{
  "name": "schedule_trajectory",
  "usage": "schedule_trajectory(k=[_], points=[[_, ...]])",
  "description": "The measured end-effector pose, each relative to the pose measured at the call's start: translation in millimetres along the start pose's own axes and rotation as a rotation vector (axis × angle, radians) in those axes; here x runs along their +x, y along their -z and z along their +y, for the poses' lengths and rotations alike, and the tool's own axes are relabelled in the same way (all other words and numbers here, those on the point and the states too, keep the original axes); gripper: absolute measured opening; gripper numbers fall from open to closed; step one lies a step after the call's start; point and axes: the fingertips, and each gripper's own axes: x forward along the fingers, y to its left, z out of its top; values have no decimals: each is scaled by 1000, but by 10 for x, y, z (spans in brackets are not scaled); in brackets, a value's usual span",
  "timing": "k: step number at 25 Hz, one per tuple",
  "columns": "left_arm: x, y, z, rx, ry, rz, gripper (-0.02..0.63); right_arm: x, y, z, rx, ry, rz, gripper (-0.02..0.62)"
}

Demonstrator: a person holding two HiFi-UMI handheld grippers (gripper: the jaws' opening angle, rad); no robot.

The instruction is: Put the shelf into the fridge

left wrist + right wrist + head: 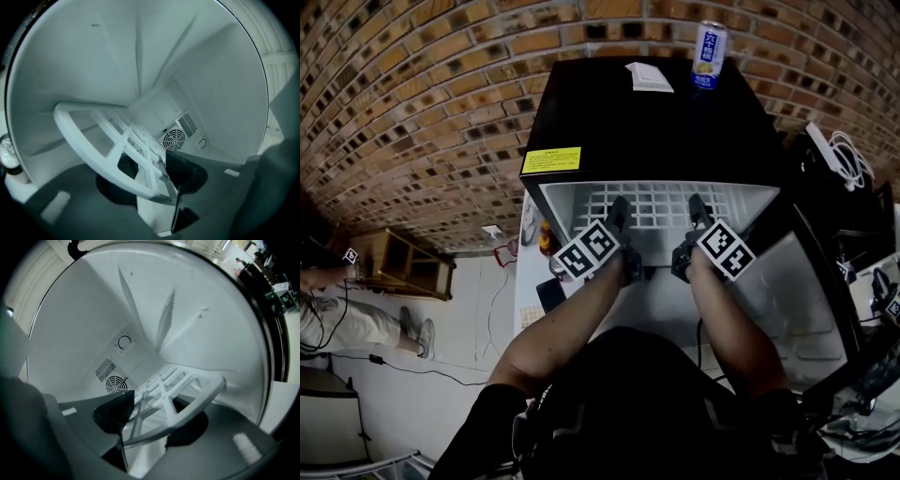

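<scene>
Shelf [661, 208] — white grid, lying inside fridge [647, 131], front rim toward 6 o'clock. Left gripper [619, 217] and right gripper [697, 212] — jaws apart, astride that rim, not clamping. Can [709, 54] on fridge top, 1 o'clock.

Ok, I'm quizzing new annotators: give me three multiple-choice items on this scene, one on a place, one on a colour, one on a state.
1. The can stands: A on top of the fridge; B inside it; C on the floor.
2. The shelf is: A black; B white; C yellow.
3. The fridge door is: A shut; B open; C taped shut.
Key: 1 A, it stands on the black top; 2 B, a white grid in all views; 3 B, the white interior shows.
</scene>
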Motion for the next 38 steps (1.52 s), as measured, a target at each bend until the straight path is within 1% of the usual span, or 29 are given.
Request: schedule_trajectory(k=[6, 8, 12, 14, 16, 18, 20, 22, 26, 27, 29, 30, 32, 33, 37, 38], points=[[18, -16, 10, 16, -2, -1, 179, 18, 15, 4, 11, 4, 6, 215], [11, -2, -9, 21, 13, 14, 179, 5, 9, 17, 4, -7, -1, 215], [-77, 59, -80, 86, 45, 49, 176, -86, 76, 103, 0, -40, -8, 214], [-138, 101, -122, 101, 71, 70, 169, -146, 128, 158, 4, -61, -2, 212], [-196, 127, -150, 112, 100, 85, 161, -204, 163, 188, 19, -76, 4, 209], [-264, 106, -142, 123, 114, 77, 161, -270, 177, 206, 51, -88, 6, 202], [-324, 109, -146, 116, 131, 74, 164, -336, 175, 240, 72, -105, 6, 189], [-370, 152, -154, 100, 153, 87, 164, -392, 188, 259, 59, -107, 9, 187], [-505, 180, -161, 138, 168, 102, 152, -514, 223, 255, 17, -95, 12, 186], [-547, 185, -158, 145, 169, 106, 139, -546, 229, 266, 12, -96, 15, 186], [-642, 211, -161, 150, 180, 120, 92, -626, 238, 291, 7, -98, 17, 185], [-693, 228, -169, 146, 192, 127, 89, -673, 239, 302, 6, -98, 15, 185], [-798, 254, -192, 137, 226, 139, 60, -767, 238, 340, 1, -108, 5, 179], [-852, 243, -210, 145, 241, 138, 56, -808, 243, 368, -5, -116, 1, 178], [-1109, 185, -275, 221, 299, 130, 2, -942, 339, 497, -56, -156, 7, 169], [-1183, 179, -281, 240, 314, 135, 2, -965, 381, 535, -72, -169, 11, 163]])
